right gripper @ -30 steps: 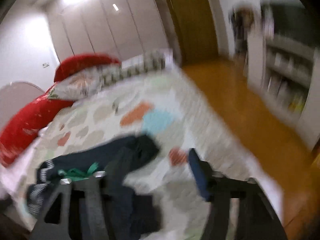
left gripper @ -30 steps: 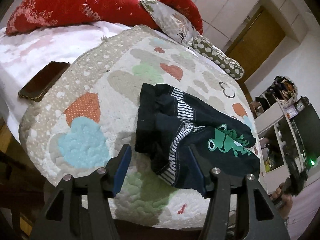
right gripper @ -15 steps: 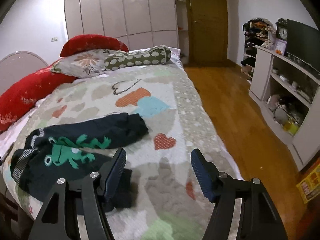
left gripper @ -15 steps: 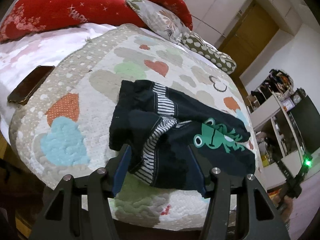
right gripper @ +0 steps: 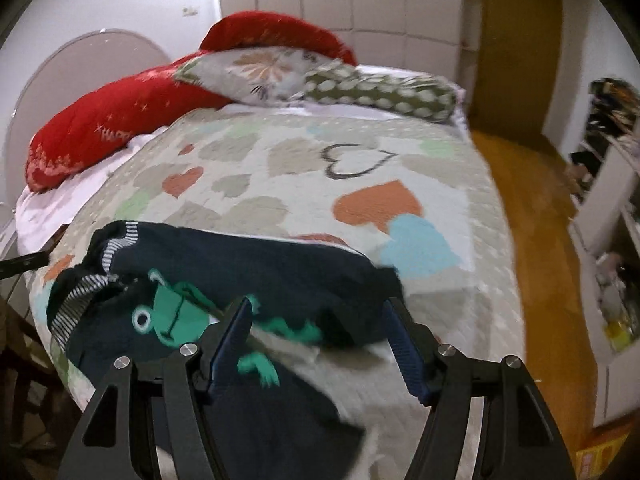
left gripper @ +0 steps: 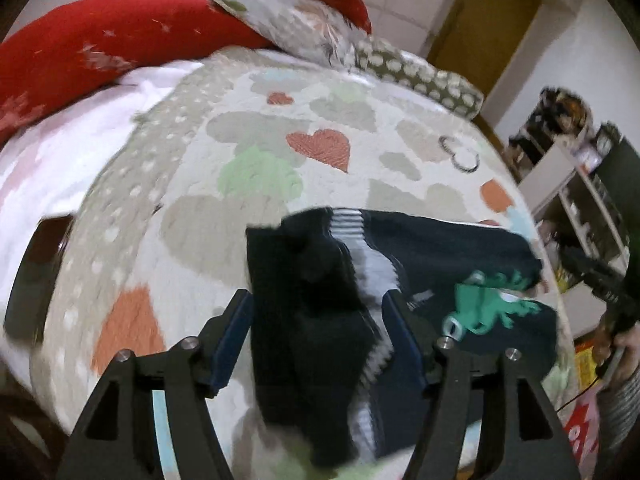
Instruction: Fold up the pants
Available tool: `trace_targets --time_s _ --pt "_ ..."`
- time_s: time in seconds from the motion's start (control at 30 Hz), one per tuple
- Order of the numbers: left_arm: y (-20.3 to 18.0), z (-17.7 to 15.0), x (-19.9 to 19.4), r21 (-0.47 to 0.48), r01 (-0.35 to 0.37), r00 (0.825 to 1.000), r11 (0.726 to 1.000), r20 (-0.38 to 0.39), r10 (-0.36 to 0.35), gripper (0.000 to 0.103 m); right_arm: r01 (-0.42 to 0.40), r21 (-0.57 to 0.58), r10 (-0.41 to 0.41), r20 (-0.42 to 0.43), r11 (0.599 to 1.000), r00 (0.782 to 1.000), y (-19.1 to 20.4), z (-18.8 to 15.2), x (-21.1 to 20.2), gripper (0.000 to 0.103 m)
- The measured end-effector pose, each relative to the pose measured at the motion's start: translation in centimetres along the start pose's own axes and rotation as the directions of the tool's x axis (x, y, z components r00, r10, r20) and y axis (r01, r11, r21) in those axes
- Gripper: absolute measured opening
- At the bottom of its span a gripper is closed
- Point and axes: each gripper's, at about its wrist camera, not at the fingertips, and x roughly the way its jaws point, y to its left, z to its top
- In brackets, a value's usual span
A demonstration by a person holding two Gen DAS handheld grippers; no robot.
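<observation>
The pants [left gripper: 320, 304], dark navy with a striped waistband [left gripper: 374, 276] and a green frog [left gripper: 484, 308], lie crumpled on the quilt [left gripper: 256, 184] near the foot of the bed; in the left wrist view they fill the lower centre and run off toward 3 o'clock, and in the right wrist view they stretch from 9 o'clock across to the centre. The left gripper [left gripper: 320, 340] sits over the waistband end with its jaws opening: cloth shows between the two blue pads, but they stand apart from it and press on nothing, so the jaws are released. The right gripper [right gripper: 320, 344] hangs over the leg end; its jaws are spread wide, frog [right gripper: 176, 316] and dark cloth showing in the gap, and whether the left pad touches the cloth cannot be told through the blur; nothing is clamped. At 12 o'clock in both views a red pillow [left gripper: 120, 36], a floral pillow [left gripper: 296, 24] and a spotted bolster [left gripper: 420, 80] line the head of the bed. A dark phone [left gripper: 36, 272] lies at 9 o'clock on the white sheet [left gripper: 68, 148] in the left view. At 3 o'clock there, a hand [left gripper: 624, 344] holds the other gripper beside white shelves [left gripper: 576, 184]; a wooden door [right gripper: 516, 44] stands at 1 o'clock in the right view
</observation>
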Motion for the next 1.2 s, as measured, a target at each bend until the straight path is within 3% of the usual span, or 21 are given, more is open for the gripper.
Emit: trace_targets --time_s 0.13,0.27,0.37,0.5,0.57,0.63,0.67,0.7,0.73,0.77,1.0,1.2 --pt "0.6 3.4 4.1 0.019 0.058 0.996 0.998 -0.065 -0.056 0.066 -0.05 -0.009 0.05 -0.065 0.999 0.997 -0.2 2.6 4.3 0.072" --pt "-0.9 6.0 7.2 0.111 0.142 0.982 0.984 -0.144 -0.125 0.069 -0.11 -0.018 0.106 -0.137 0.994 0.985 -0.1 5.5 9.2 0.072" --pt "-2.4 7.1 9.7 0.21 0.15 0.973 0.966 -0.204 -0.106 0.071 -0.168 -0.051 0.156 -0.189 0.984 0.97 0.3 7.2 12.9 0.072" --pt "-4.3 7.4 13.1 0.323 0.155 0.955 0.934 -0.291 -0.058 0.071 -0.187 -0.125 0.149 -0.26 0.974 0.954 1.0 7.6 16.8 0.072" --pt "-5.6 6.6 14.3 0.39 0.127 0.947 0.912 -0.321 0.005 0.068 -0.195 -0.15 0.143 -0.303 0.969 0.942 1.4 7.2 18.2 0.072" --pt "-6.9 5.6 14.0 0.465 0.089 0.959 0.881 -0.281 0.051 0.038 -0.192 -0.189 0.127 -0.31 0.963 0.942 2.1 6.7 18.6 0.073" --pt "-7.1 5.4 13.6 0.467 0.104 0.96 0.878 -0.279 0.035 0.015 -0.208 -0.196 0.141 -0.307 0.958 0.941 2.4 6.6 18.4 0.062" --pt "-7.3 5.4 13.4 0.462 0.115 0.959 0.879 -0.283 0.023 0.006 -0.24 -0.194 0.172 -0.312 0.951 0.934 2.7 6.3 18.0 0.049" --pt "-7.5 5.4 13.3 0.47 0.099 0.963 0.877 -0.268 0.035 0.005 -0.255 -0.204 0.183 -0.315 0.945 0.931 3.2 6.1 17.6 0.015" --pt "-7.6 5.6 13.2 0.477 0.081 0.966 0.875 -0.254 0.049 0.005 -0.259 -0.213 0.183 -0.319 0.942 0.93 3.4 6.0 17.4 0.009" --pt "-6.8 10.1 13.0 0.403 0.016 0.982 0.915 -0.177 0.06 0.005 -0.208 -0.159 0.171 -0.221 0.965 0.96 2.5 8.3 16.7 0.007" --pt "-8.5 10.8 9.0 0.436 -0.037 0.996 0.899 -0.059 0.07 0.005 -0.171 -0.145 0.154 -0.126 0.974 0.98 3.1 9.9 13.5 0.007"
